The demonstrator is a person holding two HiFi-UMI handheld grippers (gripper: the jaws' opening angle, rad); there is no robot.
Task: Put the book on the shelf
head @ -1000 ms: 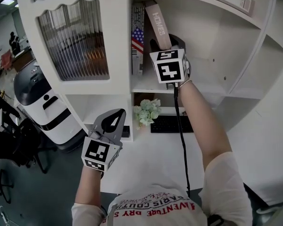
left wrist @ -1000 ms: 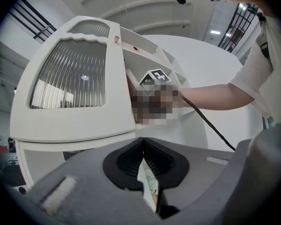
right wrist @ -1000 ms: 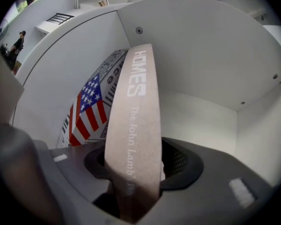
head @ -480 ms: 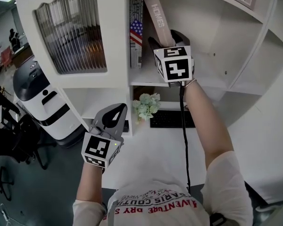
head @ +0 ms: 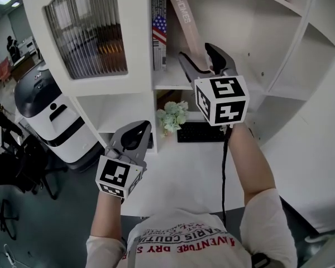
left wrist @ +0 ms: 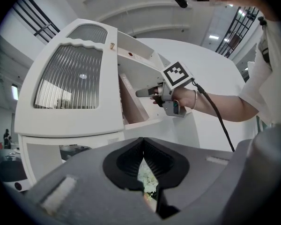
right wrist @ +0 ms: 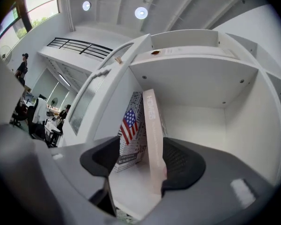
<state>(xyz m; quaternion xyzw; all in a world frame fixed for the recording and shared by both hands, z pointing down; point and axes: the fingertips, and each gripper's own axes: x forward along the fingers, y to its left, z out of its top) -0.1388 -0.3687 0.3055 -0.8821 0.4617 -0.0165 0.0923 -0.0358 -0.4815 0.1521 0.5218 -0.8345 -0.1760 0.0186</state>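
A pink book [head: 187, 21] stands in the open shelf bay [head: 173, 82], leaning left against a book with a flag cover [head: 159, 35]. My right gripper [head: 196, 52] is just in front of the pink book's lower end, jaws wide apart and closing slightly. In the right gripper view the pink book [right wrist: 152, 139] rises between the jaws of that gripper [right wrist: 141, 165], close to the right one, and neither pad presses on it. My left gripper [head: 135, 130] hangs low at the left, shut and empty, away from the shelf.
A cabinet door with ribbed glass [head: 84, 32] is left of the bay. Below the shelf a small plant [head: 173, 116] and a black keyboard [head: 201, 132] sit on the white desk [head: 178, 177]. A white wheeled machine [head: 44, 116] stands on the floor at left.
My right gripper has let go of the pink book, opened wide and drawn back from the shelf toward me. The book stays leaning in the bay. The left gripper has hardly moved.
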